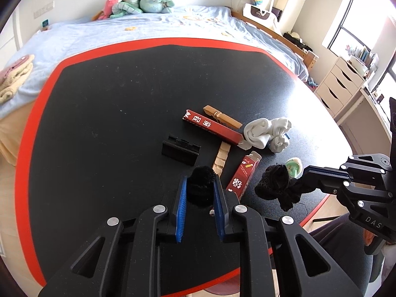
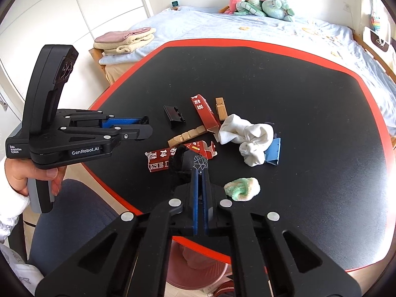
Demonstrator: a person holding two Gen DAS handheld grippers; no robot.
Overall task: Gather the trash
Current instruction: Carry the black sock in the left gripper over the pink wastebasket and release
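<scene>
My left gripper [image 1: 199, 185] is shut on a black fuzzy ball [image 1: 201, 182], held above the black table [image 1: 111, 104]. It also shows in the right wrist view [image 2: 144, 126]. My right gripper [image 2: 200, 173] is shut on a black sock [image 2: 188, 163], seen from the left wrist view as a dark bundle [image 1: 277, 185]. On the table lie two red cartons [image 1: 212, 128] [image 1: 243, 175], a white sock bundle [image 1: 267, 131], a green-and-cream sock [image 2: 243, 188], a wooden clip [image 1: 222, 117], a torn cardboard strip [image 1: 221, 158] and a black plastic clip [image 1: 180, 149].
A pink bin [image 2: 198, 272] stands on the floor under the table's near edge. A blue item [image 2: 273, 151] lies beside the white socks. A bed [image 1: 123, 32] with plush toys stands behind the table. A white drawer unit [image 1: 339, 84] is at the right.
</scene>
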